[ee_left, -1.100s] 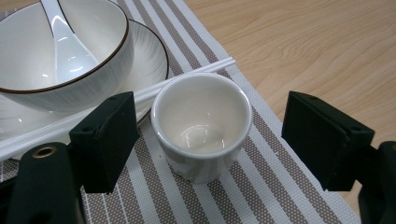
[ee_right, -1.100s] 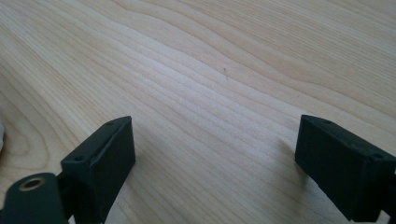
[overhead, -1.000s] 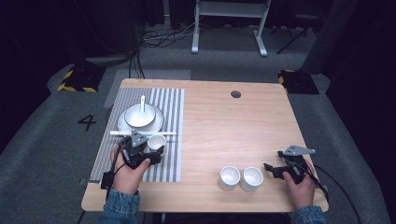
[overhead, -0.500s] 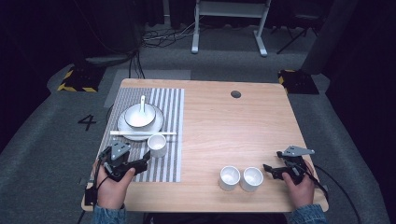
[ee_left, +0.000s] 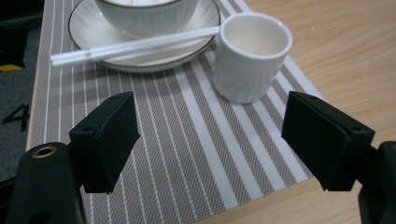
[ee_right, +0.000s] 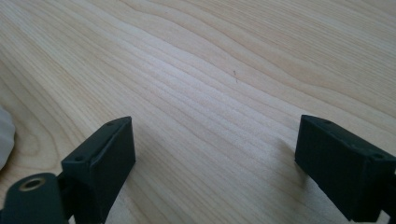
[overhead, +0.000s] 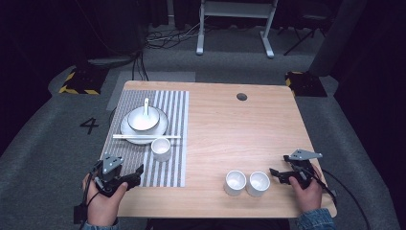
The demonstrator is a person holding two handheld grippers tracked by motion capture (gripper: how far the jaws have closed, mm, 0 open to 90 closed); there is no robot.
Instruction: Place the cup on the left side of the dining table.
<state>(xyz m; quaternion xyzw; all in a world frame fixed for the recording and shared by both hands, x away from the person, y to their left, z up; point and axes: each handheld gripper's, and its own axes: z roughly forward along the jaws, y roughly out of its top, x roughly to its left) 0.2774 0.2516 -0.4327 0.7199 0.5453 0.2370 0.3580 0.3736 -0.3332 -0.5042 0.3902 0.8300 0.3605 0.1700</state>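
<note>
On the striped mat in the high view, your left gripper sits at the near corner, jaws spread and empty, with the cup standing just beyond it beside the plate. Your right gripper rests near the table's front right edge, just right of two white cups. In the left gripper view, the cup stands upright ahead of the parted jaws, apart from both, and the chopsticks lie across the plate, their tips reaching the cup's rim. In the right gripper view, your jaws gape wide over bare wood, holding nothing.
</note>
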